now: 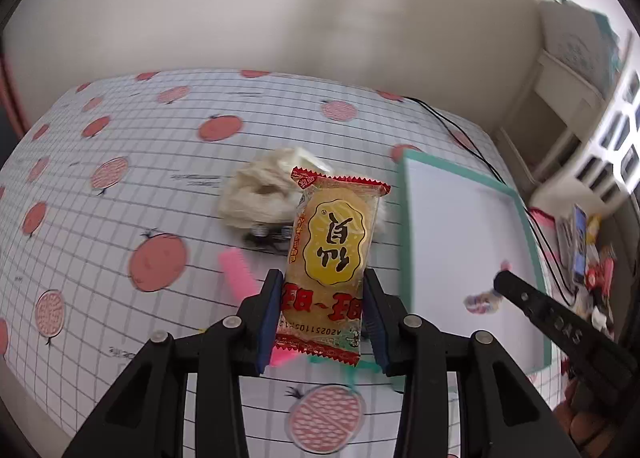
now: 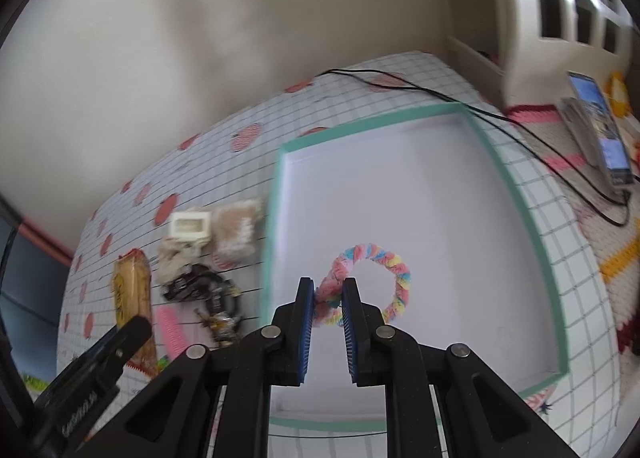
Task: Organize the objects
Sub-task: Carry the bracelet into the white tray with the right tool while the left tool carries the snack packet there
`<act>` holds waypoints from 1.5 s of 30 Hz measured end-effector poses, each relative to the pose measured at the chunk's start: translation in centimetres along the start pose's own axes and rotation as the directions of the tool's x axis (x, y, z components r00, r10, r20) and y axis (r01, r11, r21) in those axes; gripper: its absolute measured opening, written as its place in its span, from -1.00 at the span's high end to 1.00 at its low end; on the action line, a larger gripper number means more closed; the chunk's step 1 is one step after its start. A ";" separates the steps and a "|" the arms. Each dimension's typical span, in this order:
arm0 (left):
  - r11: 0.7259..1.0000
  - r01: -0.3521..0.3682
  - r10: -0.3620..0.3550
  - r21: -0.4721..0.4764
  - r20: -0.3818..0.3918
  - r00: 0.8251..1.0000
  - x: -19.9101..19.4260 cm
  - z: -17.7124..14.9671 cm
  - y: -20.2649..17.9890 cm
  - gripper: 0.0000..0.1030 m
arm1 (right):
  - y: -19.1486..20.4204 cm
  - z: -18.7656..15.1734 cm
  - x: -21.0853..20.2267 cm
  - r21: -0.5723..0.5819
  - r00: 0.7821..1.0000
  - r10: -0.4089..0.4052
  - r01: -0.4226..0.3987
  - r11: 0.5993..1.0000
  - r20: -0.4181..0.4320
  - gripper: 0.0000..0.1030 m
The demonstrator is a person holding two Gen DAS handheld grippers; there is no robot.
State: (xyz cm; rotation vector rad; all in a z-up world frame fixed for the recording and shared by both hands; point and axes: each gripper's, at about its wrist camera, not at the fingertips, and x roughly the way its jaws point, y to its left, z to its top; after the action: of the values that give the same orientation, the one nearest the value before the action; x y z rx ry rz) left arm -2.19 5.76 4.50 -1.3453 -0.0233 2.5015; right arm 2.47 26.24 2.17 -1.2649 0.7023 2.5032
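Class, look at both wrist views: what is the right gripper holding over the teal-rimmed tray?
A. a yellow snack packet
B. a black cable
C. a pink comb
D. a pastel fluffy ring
D: the right gripper pinches the pastel fluffy ring above the teal-rimmed tray; the yellow snack packet sits in the left gripper.

We record a yellow snack packet (image 1: pixel 334 254) with red edging, a pastel pink, blue and yellow ring (image 2: pixel 370 284), a white tray (image 2: pixel 516 194) rimmed green, and a grid-patterned cloth (image 1: pixel 120 218) with red fruit.
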 end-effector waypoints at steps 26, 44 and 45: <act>0.987 0.061 -0.035 0.146 -0.174 0.984 5.7 -2.5 -10.0 0.20 | -5.2 -0.3 1.3 0.098 0.987 -0.129 0.138 0.986 -0.095 0.69; 0.991 0.110 -0.094 0.080 -0.183 0.979 5.7 -2.4 -8.5 0.09 | -4.9 -0.3 1.5 0.075 0.988 -0.126 0.133 0.988 -0.089 0.60; 0.991 0.111 -0.095 0.076 -0.181 0.979 5.7 -2.4 -8.4 0.09 | -4.9 -0.3 1.5 0.074 0.988 -0.127 0.133 0.988 -0.086 0.50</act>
State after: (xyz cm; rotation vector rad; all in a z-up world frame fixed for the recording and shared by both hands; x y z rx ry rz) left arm -1.06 15.02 -0.14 -1.4862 0.0505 2.2636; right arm 3.88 30.23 -0.67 -1.3455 0.7057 2.3084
